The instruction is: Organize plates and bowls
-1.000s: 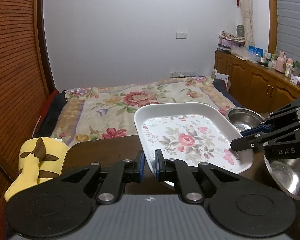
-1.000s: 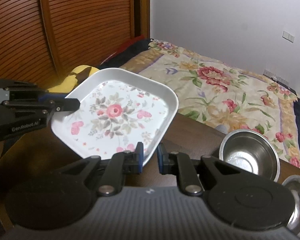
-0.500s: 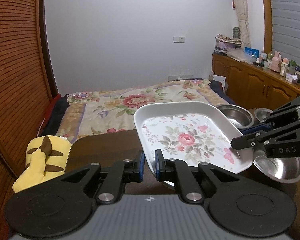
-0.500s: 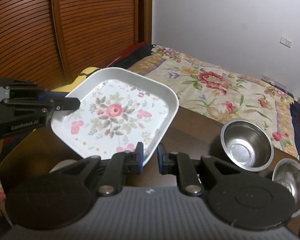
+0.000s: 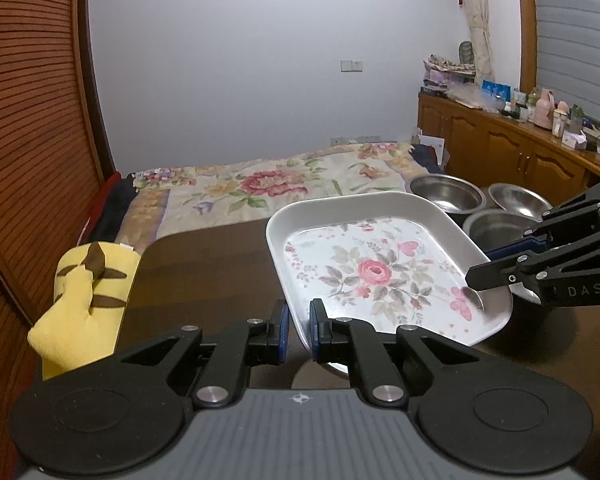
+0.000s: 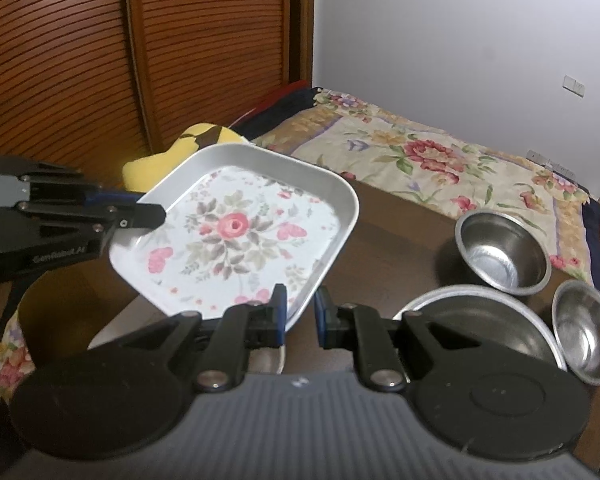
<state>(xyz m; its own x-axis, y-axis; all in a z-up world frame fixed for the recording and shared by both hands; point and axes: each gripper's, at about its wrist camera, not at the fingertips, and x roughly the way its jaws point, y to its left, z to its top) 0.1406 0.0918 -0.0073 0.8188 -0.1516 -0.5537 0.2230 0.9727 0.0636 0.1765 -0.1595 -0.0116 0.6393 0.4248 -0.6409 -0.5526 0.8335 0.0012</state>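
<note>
A square white plate with a rose print (image 5: 376, 272) (image 6: 236, 236) is held in the air over the dark wooden table (image 5: 204, 264) (image 6: 400, 224). My left gripper (image 5: 298, 322) is shut on its near-left rim; in the right wrist view the left gripper (image 6: 140, 208) shows on the plate's left corner. My right gripper (image 6: 301, 312) is shut on the opposite rim; in the left wrist view the right gripper (image 5: 496, 268) shows at the plate's right. Three steel bowls (image 6: 500, 252) (image 6: 476, 324) (image 6: 584, 332) stand on the table to the right.
A yellow plush toy (image 5: 84, 292) (image 6: 188, 148) lies at the table's left edge. A bed with a floral cover (image 5: 276, 188) (image 6: 440, 160) lies beyond the table. A wooden sideboard with bottles (image 5: 520, 144) stands at the right wall. A round white object (image 5: 320, 376) shows below the plate.
Both grippers have lifted the plate higher above the table. More of the table and a third steel bowl have come into view.
</note>
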